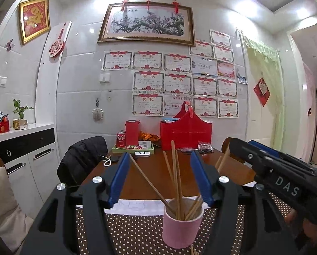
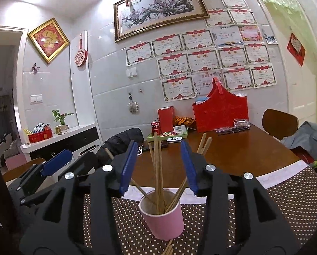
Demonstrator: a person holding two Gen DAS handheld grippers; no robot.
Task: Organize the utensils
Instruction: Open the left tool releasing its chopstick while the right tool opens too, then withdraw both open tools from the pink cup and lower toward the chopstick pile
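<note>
While both my grippers hang apart and empty, left gripper [image 1: 159, 177] and right gripper [image 2: 158, 165], the pink cup [image 1: 180, 223] of chopsticks [image 1: 175, 176] stands upright on the dotted mat [image 1: 126, 231] on the surface [image 1: 150, 170].

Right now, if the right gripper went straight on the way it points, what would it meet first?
Most likely the chopsticks standing in the pink cup, which rise between the right gripper's open blue pads. The cup itself sits lower, so it may pass beneath. Depth is hard to judge in this fisheye view.
</note>
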